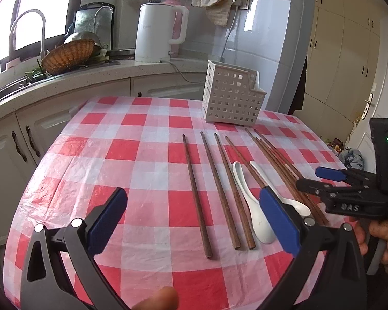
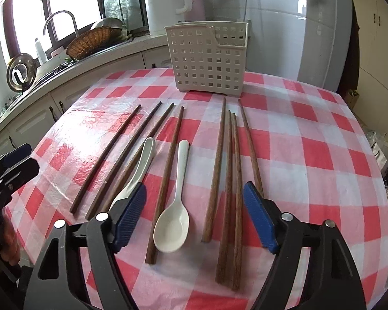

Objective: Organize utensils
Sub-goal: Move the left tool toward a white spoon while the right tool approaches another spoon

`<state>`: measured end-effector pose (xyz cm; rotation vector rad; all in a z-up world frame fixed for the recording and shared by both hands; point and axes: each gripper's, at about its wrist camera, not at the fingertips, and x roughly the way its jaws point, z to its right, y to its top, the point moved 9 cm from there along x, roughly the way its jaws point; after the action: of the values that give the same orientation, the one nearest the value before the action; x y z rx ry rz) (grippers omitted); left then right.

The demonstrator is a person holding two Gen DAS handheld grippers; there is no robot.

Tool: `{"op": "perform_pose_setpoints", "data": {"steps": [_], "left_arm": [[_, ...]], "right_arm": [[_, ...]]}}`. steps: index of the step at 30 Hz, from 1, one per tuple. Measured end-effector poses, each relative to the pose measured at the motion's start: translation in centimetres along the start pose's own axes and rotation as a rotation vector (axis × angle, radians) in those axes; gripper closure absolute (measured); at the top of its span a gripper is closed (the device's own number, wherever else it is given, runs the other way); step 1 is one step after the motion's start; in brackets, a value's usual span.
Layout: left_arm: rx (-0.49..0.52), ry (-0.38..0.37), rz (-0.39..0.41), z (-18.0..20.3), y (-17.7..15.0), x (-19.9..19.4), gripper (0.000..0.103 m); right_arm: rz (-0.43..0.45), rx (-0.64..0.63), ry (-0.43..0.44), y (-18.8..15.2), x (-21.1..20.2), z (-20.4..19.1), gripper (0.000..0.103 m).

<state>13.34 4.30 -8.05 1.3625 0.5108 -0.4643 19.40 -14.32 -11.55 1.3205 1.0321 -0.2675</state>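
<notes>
Right gripper (image 2: 194,217) poised over the checked tablecloth (image 2: 310,142), jaws apart and holding nothing; between its blue pads lie a white ceramic spoon (image 2: 172,228), one wooden chopstick (image 2: 165,178) just left of that spoon, and a cluster of four chopsticks (image 2: 229,186), two of them touching along their length. Left gripper (image 1: 191,219) likewise wide apart and empty, over a bare patch beside the leftmost chopstick (image 1: 196,196). The perforated utensil caddy (image 2: 207,62) stands upright at the far edge of the table, well apart from the utensils, seemingly empty.

Risks, as judged: closing here could trap spoon and chopsticks together, or pinch only one of the touching pair and roll its neighbour away; round sticks may slip on the glossy plastic cloth; the two grippers sit close and could collide.

Obscured: the second spoon's (image 2: 139,170) bowl is hidden behind the right gripper's left pad; the caddy's interior and divider cannot be fully read; fisheye bending distorts the chopsticks' true alignment
</notes>
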Motion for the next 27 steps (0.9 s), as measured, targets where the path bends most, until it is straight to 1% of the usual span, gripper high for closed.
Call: {"op": "perform_pose_setpoints", "data": {"steps": [2,6,7,9,10,11,12,13,15,18,19,20,21,22,25,27], "left_arm": [[0.009,-0.003,-0.008,-0.1,0.2,0.5,0.005],[0.002,-0.03,-0.054,-0.2,0.7,2.1,0.005],[-0.002,-0.038,-0.067,-0.2,0.8,2.5,0.008],[-0.004,-0.058,-0.096,-0.2,0.9,3.5,0.022],[-0.007,-0.074,-0.108,0.0,1.0,4.0,0.025],[-0.009,-0.089,-0.121,0.1,1.0,4.4,0.031],[-0.008,-0.109,-0.133,0.3,0.9,4.8,0.038],[-0.005,-0.125,-0.14,0.6,0.9,5.1,0.041],[0.003,-0.145,-0.147,0.9,1.0,5.5,0.042],[0.023,-0.176,-0.16,1.7,0.9,6.0,0.048],[0.027,-0.186,-0.166,2.0,0.8,6.2,0.048],[0.031,-0.196,-0.173,2.2,0.8,6.4,0.052],[0.034,-0.202,-0.179,2.4,0.7,6.6,0.055],[0.037,-0.209,-0.185,2.6,0.7,6.8,0.055],[0.051,-0.231,-0.205,3.4,0.5,7.6,0.056],[0.062,-0.258,-0.228,4.3,0.3,8.3,0.063]], "right_arm": [[-0.036,-0.011,0.006,0.8,1.7,-0.2,0.048],[-0.105,-0.03,0.033,1.3,4.4,-1.1,0.058],[-0.12,-0.038,0.04,1.3,4.9,-1.4,0.064],[-0.145,-0.041,0.06,1.2,5.8,-1.9,0.07],[-0.155,-0.041,0.059,1.3,6.1,-1.8,0.073],[-0.163,-0.043,0.057,1.3,6.5,-1.8,0.076],[-0.168,-0.043,0.057,1.4,6.8,-1.8,0.076],[-0.172,-0.043,0.057,1.5,7.0,-1.7,0.076],[-0.174,-0.045,0.055,1.7,7.2,-1.6,0.076],[-0.174,-0.045,0.052,2.0,7.6,-1.4,0.077],[-0.182,-0.052,0.046,1.9,7.8,-1.4,0.081],[-0.173,-0.074,0.036,1.9,7.9,-1.5,0.084],[-0.166,-0.092,0.025,1.9,8.1,-1.5,0.086],[-0.163,-0.102,0.021,1.9,8.1,-1.5,0.086],[-0.16,-0.076,0.046,2.0,8.2,-1.1,0.09],[-0.149,-0.063,0.045,2.1,8.0,-0.8,0.09]]}}
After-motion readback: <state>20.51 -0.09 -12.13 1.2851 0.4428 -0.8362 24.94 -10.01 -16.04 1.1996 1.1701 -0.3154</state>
